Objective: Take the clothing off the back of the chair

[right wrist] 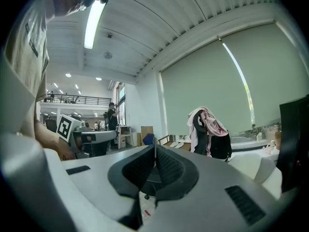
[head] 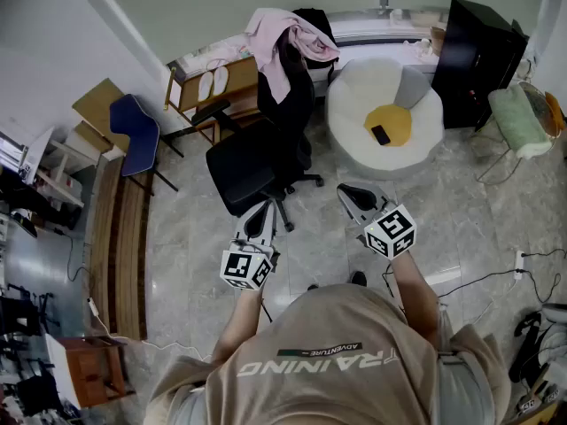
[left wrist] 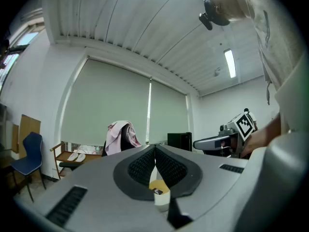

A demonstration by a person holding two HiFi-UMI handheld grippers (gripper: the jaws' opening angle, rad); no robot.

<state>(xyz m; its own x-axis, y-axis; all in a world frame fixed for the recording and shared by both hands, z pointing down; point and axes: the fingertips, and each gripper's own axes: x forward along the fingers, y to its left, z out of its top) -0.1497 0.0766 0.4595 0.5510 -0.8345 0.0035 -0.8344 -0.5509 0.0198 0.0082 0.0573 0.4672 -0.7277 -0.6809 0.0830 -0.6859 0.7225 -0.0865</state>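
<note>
Nearest the viewer, short of the black office chair point(head: 252, 162), the person's beige shirt point(head: 337, 388) reads "TRAINING", with a small "ADVENTURE" label. Both tongs point level toward the chair: left gripper point(head: 263, 211) and right gripper point(head: 353, 197), each with jaws pressed together on nothing. The chair's seat lies between them and its back, where pink clothing point(head: 282, 35) drapes over the top above a black bag point(right wrist: 221, 149). A white beanbag point(head: 354, 96) sits right of the chair and a blue chair point(head: 133, 135) left of it.

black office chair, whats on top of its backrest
A pink cloth garment lies draped over the backrest of the black swivel office chair. It covers the backrest's top edge, so anything beneath it is hidden.
</note>
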